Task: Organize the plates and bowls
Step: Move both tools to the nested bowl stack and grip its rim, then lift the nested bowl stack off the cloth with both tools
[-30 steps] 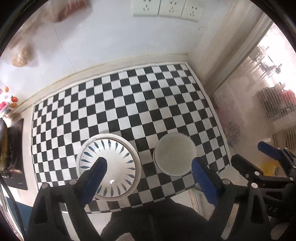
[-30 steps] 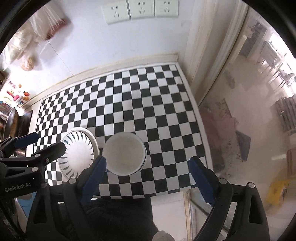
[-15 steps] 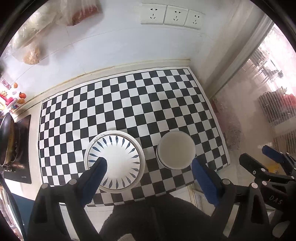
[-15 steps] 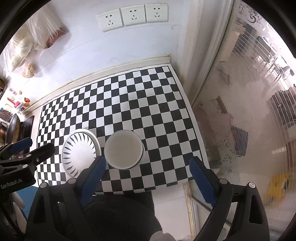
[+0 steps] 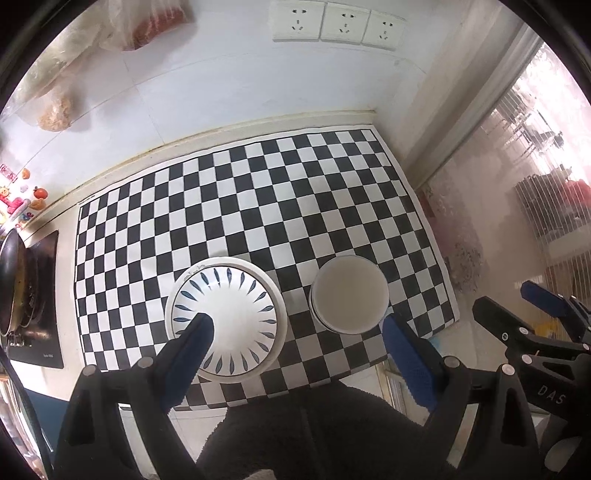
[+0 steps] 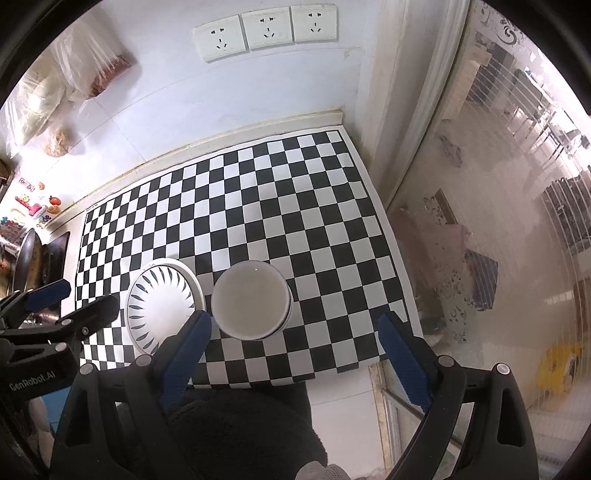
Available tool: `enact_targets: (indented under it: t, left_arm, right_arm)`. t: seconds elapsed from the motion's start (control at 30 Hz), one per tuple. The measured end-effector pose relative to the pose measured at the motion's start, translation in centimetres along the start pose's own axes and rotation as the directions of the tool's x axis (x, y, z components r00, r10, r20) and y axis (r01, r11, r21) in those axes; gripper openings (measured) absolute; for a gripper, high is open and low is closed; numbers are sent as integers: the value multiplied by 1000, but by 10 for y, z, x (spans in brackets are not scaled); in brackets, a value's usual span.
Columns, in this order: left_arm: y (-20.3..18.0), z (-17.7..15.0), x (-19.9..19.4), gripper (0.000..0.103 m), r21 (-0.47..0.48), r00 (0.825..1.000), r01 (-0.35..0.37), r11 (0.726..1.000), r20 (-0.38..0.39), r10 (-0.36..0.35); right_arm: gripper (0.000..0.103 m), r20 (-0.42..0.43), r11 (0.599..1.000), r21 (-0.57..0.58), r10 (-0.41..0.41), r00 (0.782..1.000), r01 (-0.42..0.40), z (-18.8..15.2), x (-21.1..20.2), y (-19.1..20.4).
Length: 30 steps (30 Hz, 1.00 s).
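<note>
1. Landmark: I take the black-and-white checkered mat as my reference; it covers the pale counter up to the white tiled wall.
2. White round plate with blue leaf-shaped dashes around its rim: it lies flat on the mat's near-left part and appears to rest on a second, slightly larger white plate whose rim shows around it. In the right wrist view the same plate sits at the mat's near-left edge.
3. Plain white round bowl: it stands upright on the mat's near-right part, just beside the patterned plate but apart from it, with mat squares showing between them. A second rim beneath it suggests a stack, though I cannot tell how many. The right wrist view shows it near the mat's front edge.
4. My left gripper: its blue-padded fingers are spread wide and carry nothing. It hovers above the mat's near edge, one finger over the patterned plate, the other beside the bowl.
5. My right gripper: its fingers are likewise parted and unloaded, above the mat's front edge with the bowl between them in view.
6. Three white wall sockets: they are mounted in a row on the wall beyond the mat's far edge.
7. Clear plastic bags of food: they hang on the wall beyond the mat's far-left corner.
</note>
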<state>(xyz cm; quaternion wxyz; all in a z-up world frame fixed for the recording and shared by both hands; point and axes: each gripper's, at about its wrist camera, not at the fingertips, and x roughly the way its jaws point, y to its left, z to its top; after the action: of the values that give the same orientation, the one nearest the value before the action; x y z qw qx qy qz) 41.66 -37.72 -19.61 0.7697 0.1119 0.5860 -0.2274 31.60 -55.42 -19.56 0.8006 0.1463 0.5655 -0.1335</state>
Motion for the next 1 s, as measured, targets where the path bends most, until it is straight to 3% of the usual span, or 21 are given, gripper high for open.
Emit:
enact_targets:
  t: [0.23, 0.53, 0.77, 0.93, 1.0]
  left_arm:
    - [3, 11, 37, 94, -38, 998, 25, 999, -61, -27]
    - [13, 16, 103, 94, -76, 977, 44, 996, -204, -59]
    - [11, 34, 153, 94, -71, 956, 74, 995, -279, -91]
    - [11, 49, 191, 94, -113, 925, 126, 986, -347, -158]
    - [8, 54, 204, 86, -107, 912, 146, 983, -370, -176]
  right_arm:
    - [94, -43, 1000, 26, 14, 999, -13, 7, 32, -5]
    - [94, -171, 993, 96, 83, 982, -67, 7, 104, -17]
    - [94, -283, 964, 213, 216, 935, -158, -3, 175, -30]
    - [94, -341, 938, 289, 286, 895, -190, -14, 222, -37]
    - [94, -357, 927, 315, 315, 879, -204, -19, 239, -40]
